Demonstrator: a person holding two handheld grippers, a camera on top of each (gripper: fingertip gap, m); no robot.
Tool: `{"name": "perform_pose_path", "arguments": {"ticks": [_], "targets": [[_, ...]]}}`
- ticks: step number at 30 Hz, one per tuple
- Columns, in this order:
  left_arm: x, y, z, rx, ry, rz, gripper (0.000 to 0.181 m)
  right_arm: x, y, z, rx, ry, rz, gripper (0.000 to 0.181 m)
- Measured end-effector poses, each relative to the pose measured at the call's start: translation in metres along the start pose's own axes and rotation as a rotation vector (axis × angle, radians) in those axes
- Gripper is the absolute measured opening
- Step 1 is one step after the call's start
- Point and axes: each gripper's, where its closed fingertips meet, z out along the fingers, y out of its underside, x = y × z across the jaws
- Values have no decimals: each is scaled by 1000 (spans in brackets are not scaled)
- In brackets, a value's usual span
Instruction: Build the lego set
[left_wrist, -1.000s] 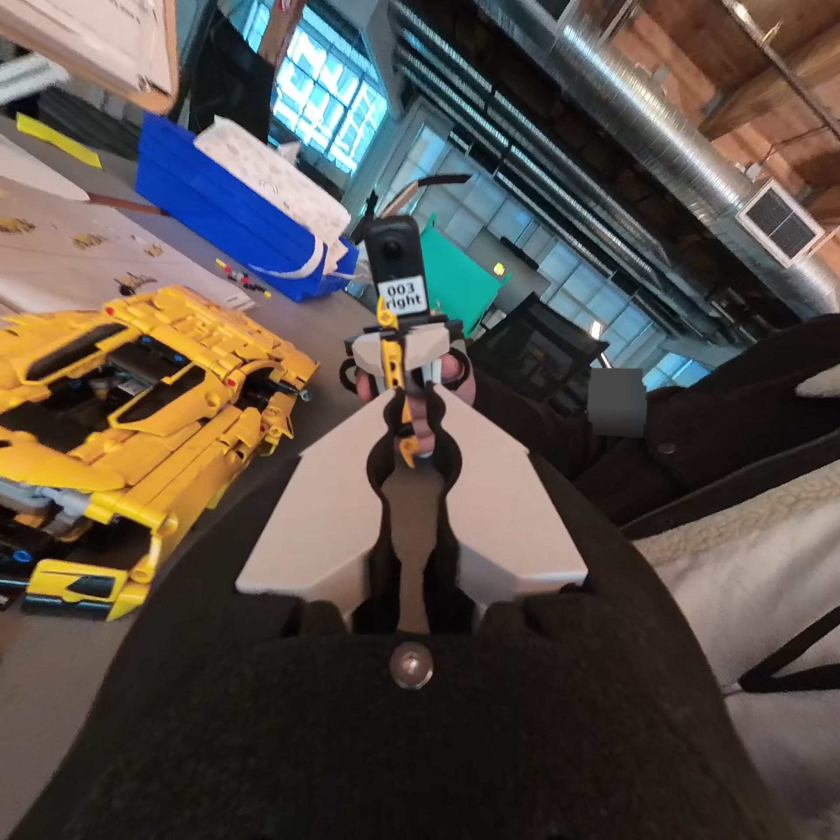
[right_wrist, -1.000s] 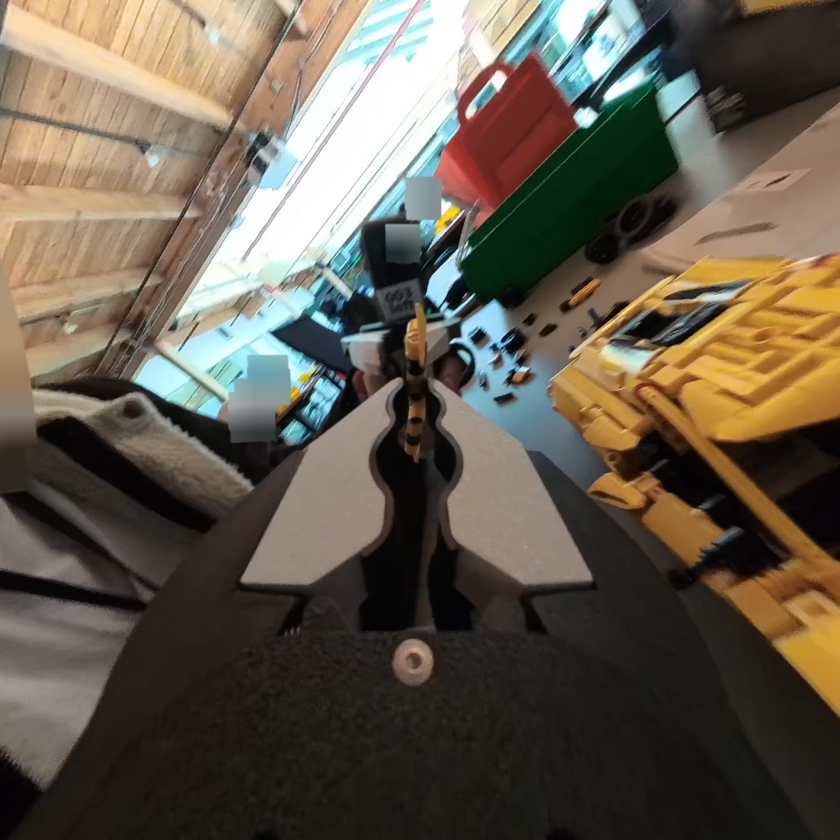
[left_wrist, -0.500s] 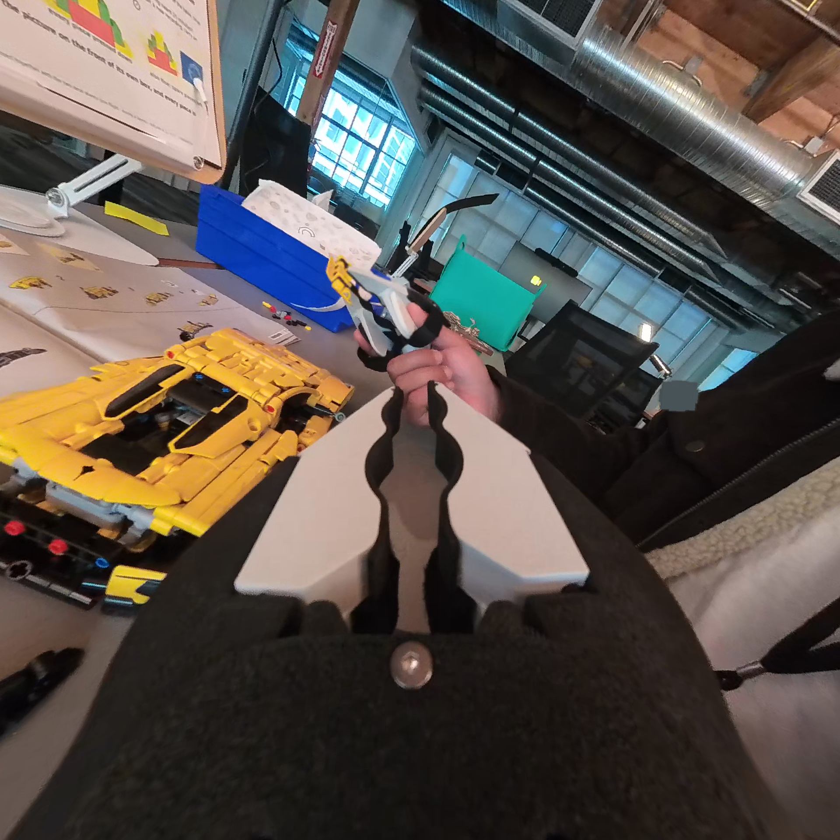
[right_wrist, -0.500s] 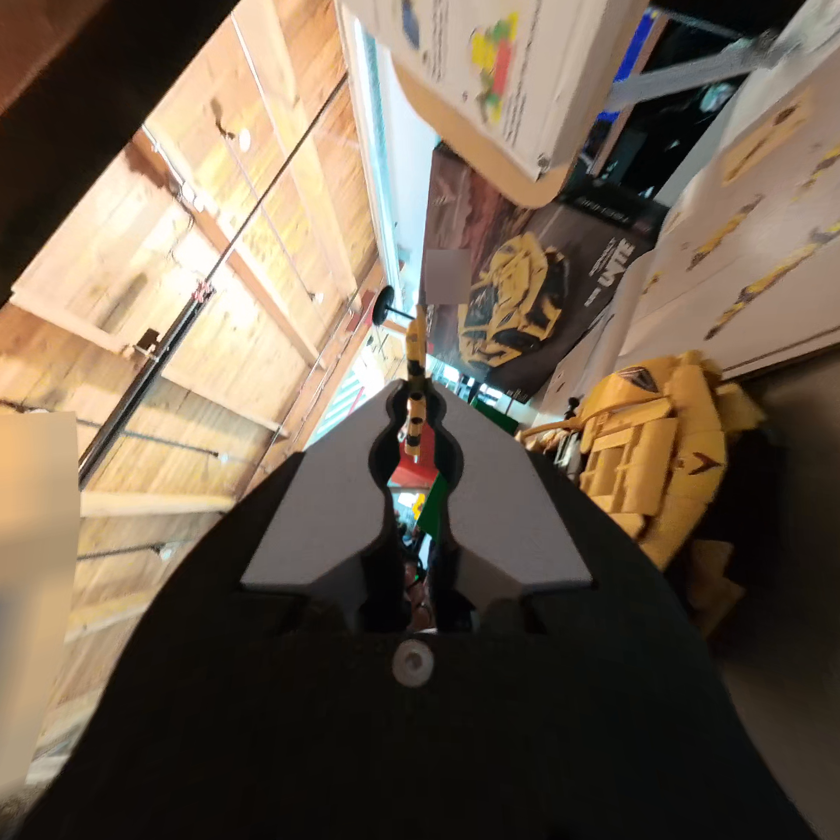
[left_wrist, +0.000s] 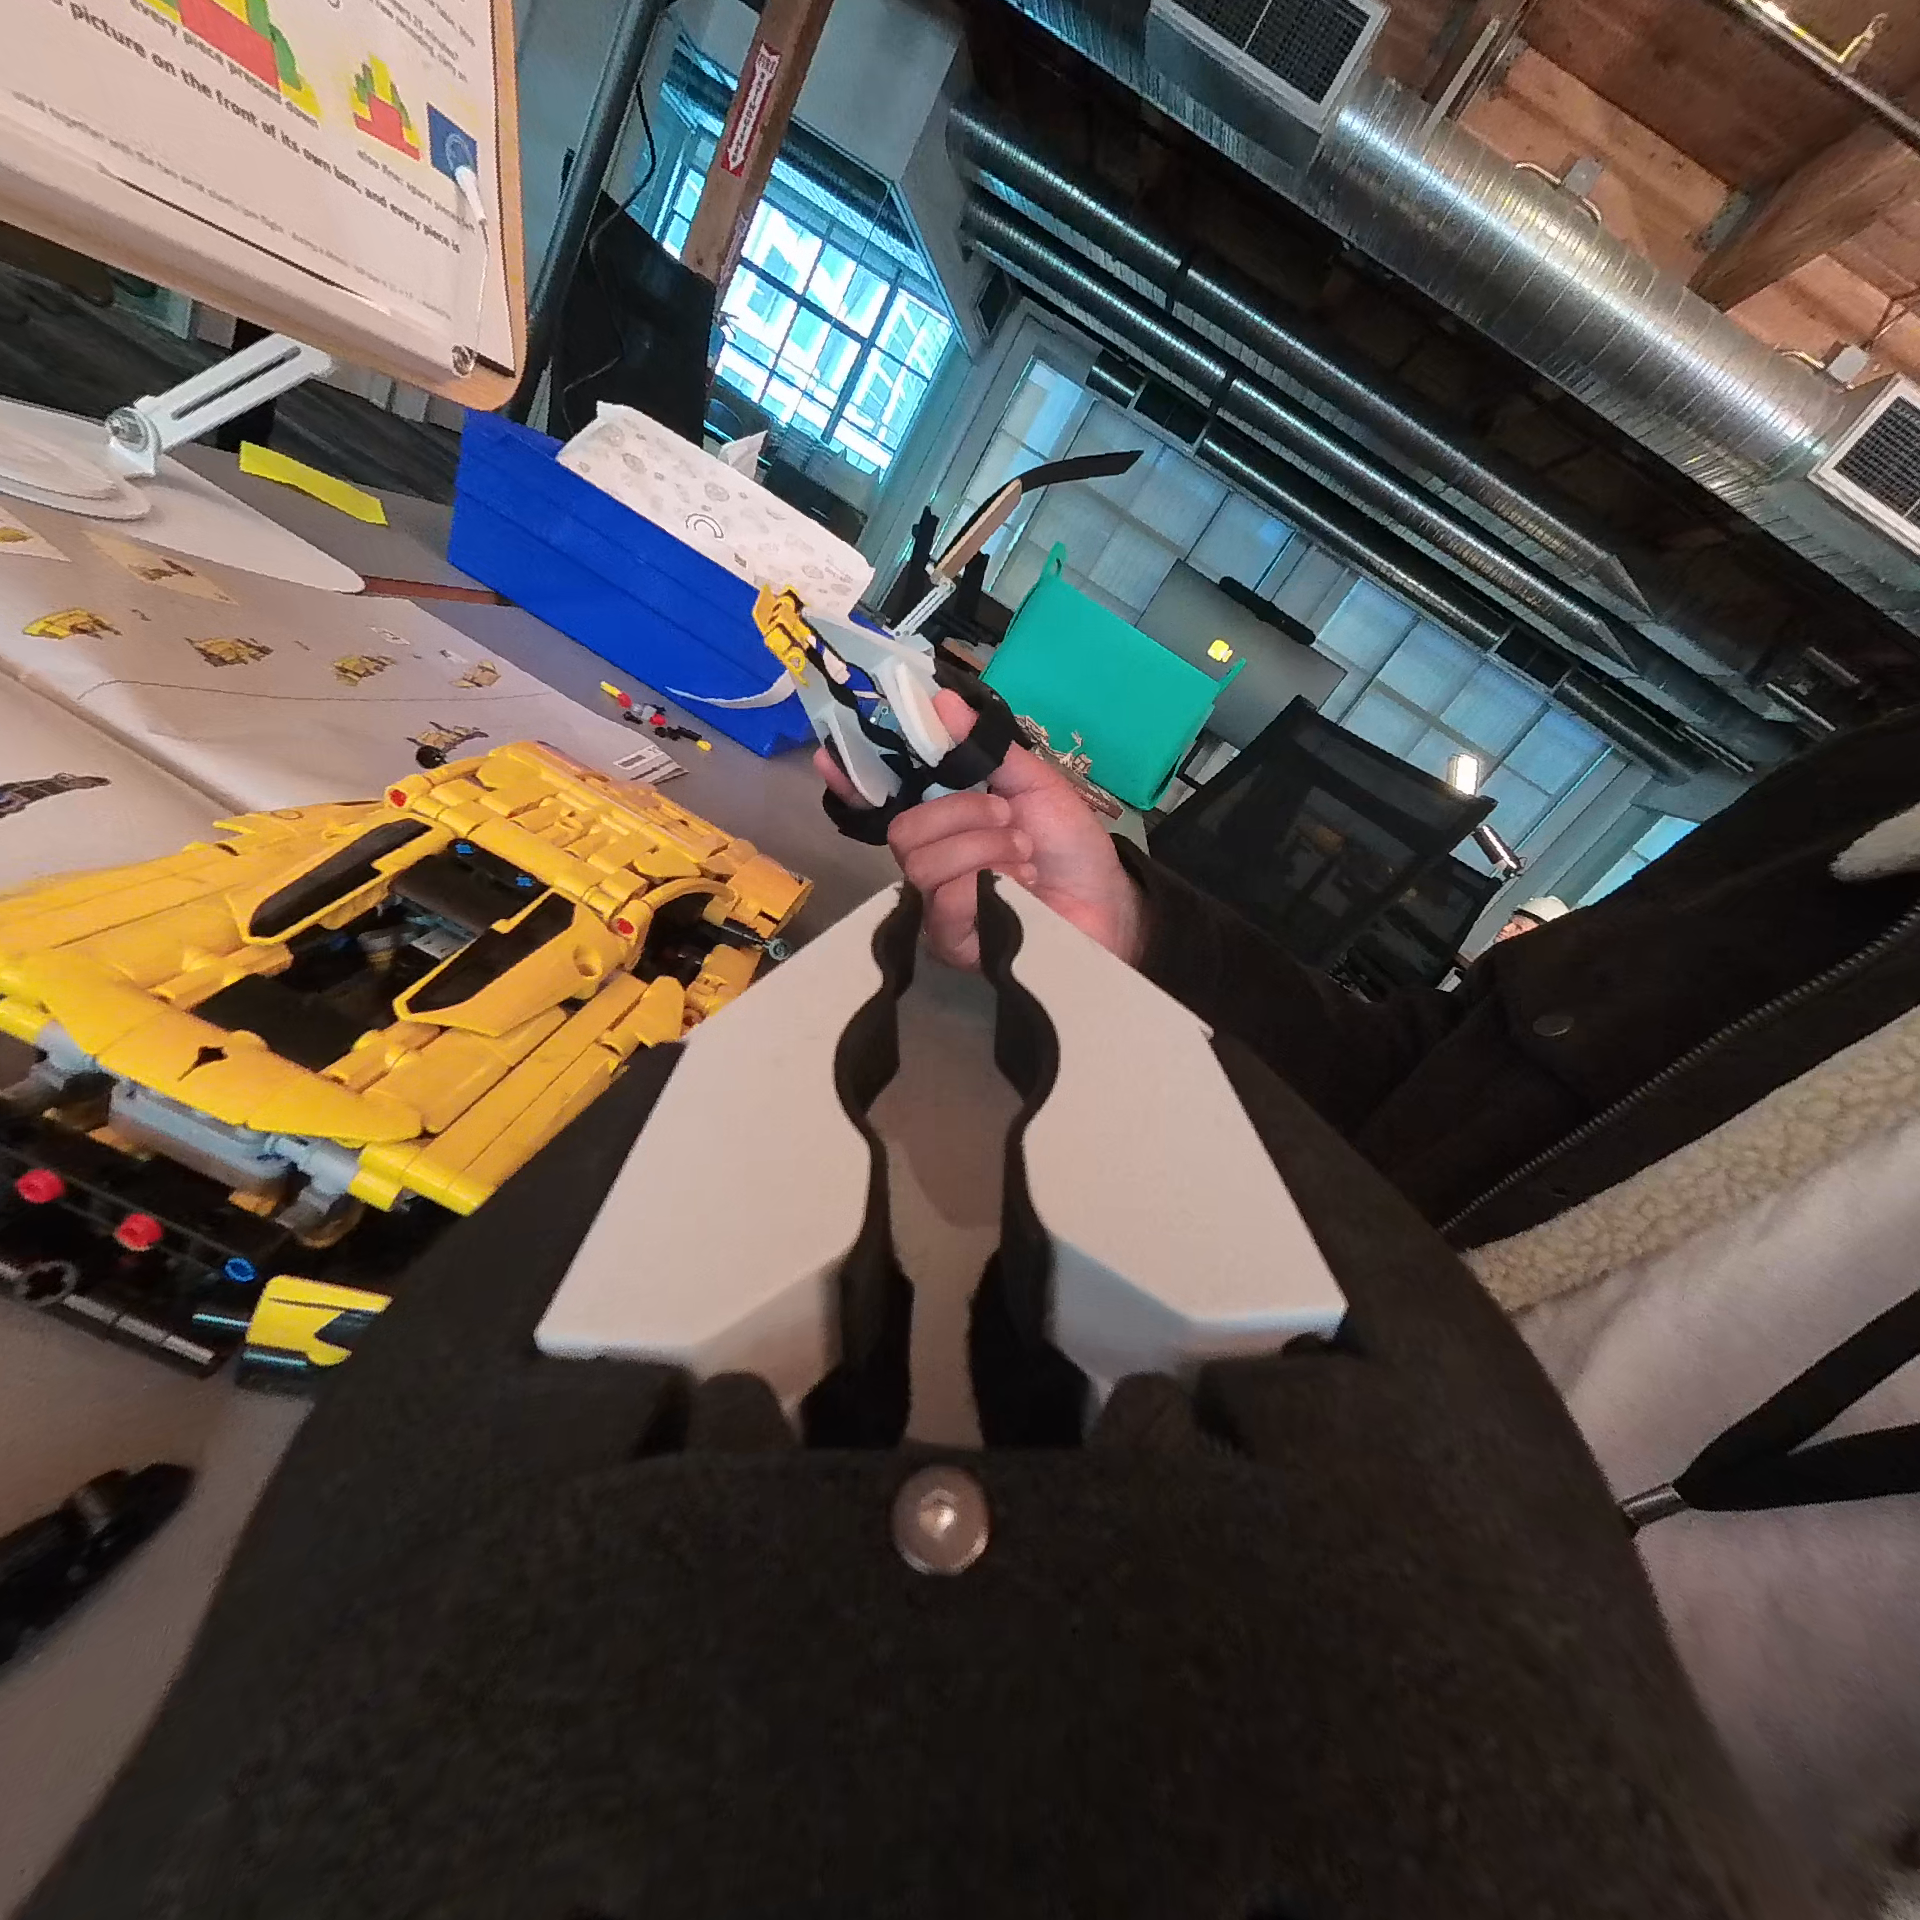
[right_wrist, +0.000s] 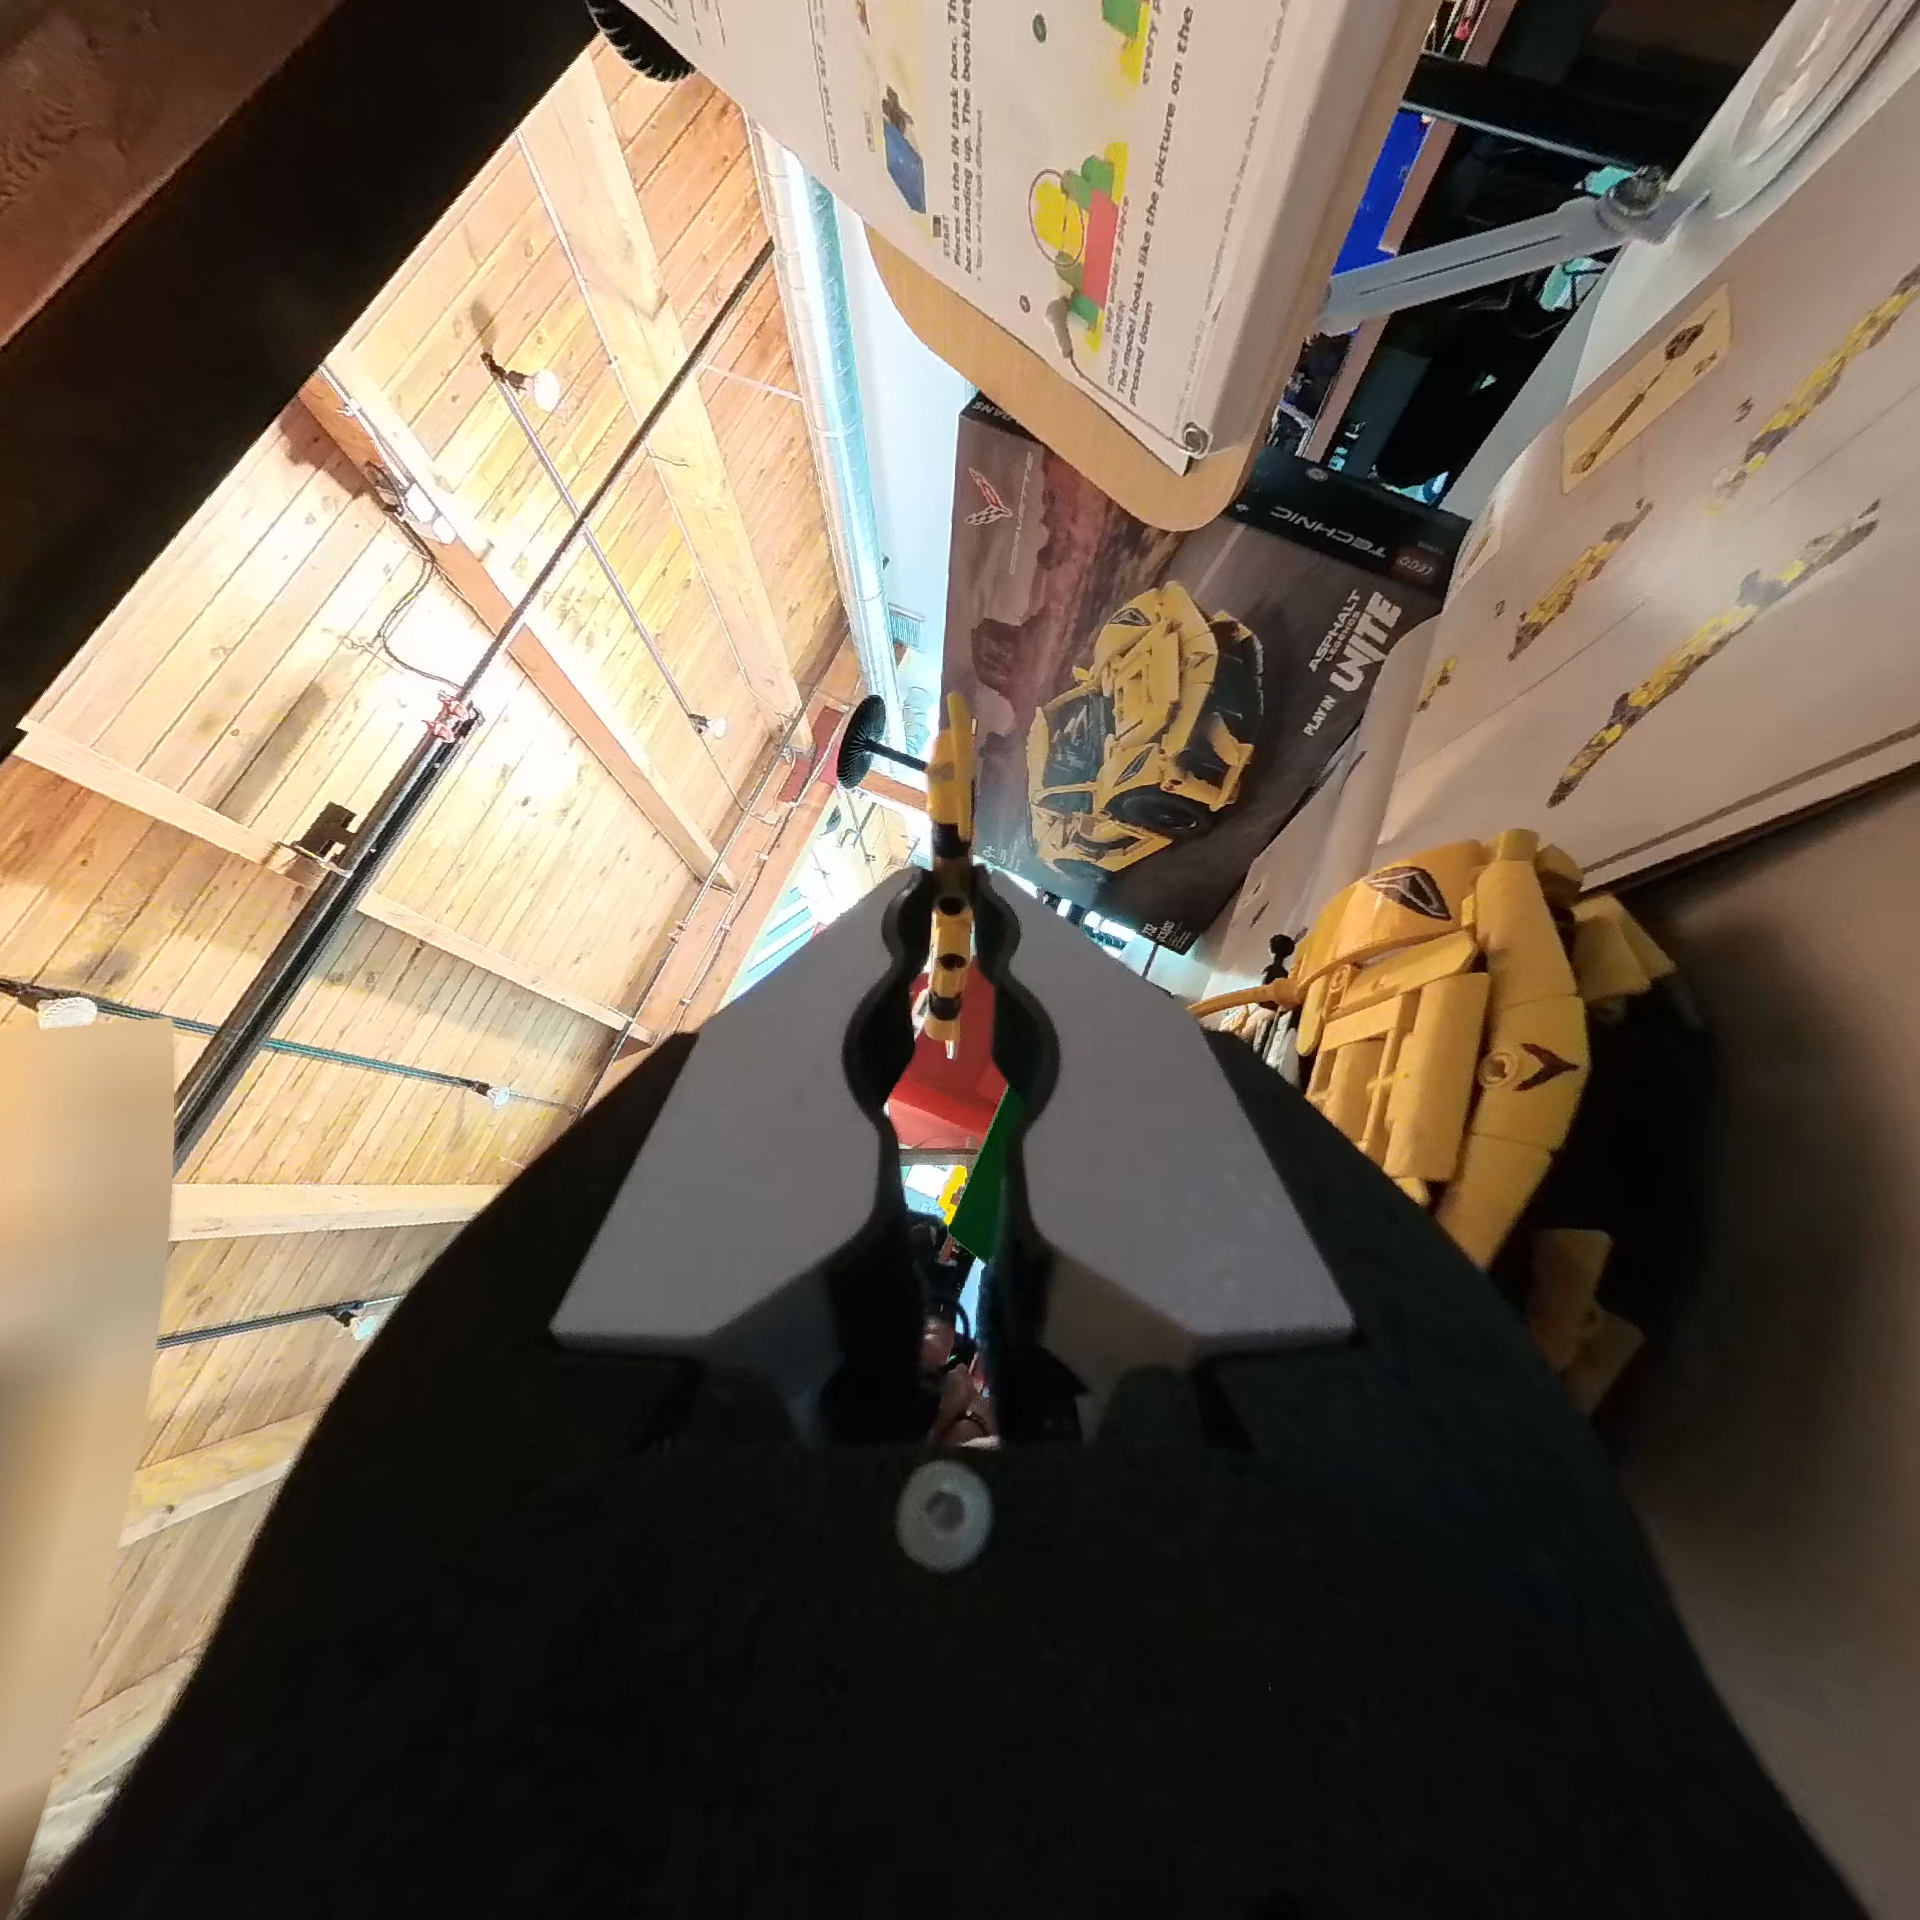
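Pinching a yellow-and-black lego piece in right gripper; left gripper gaping slightly, empty, near yellow lego car.

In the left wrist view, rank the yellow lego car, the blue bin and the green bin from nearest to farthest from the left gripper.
From the left gripper:
1. Yellow lego car, on the table just left of the fingers.
2. Blue bin, farther back on the table, left of centre.
3. Green bin, behind the hand holding the right gripper; it looks slightly beyond the blue bin, though that is close.
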Motion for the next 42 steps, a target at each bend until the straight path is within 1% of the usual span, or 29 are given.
{"name": "perform_pose_path", "arguments": {"ticks": [39, 42], "targets": [[-3, 7, 2, -37, -18, 8, 11, -1, 2, 1, -12, -7, 11, 6], [-7, 7, 5, -32, -42, 7, 11, -6, 10, 5, -41, -28, -4, 6]]}}
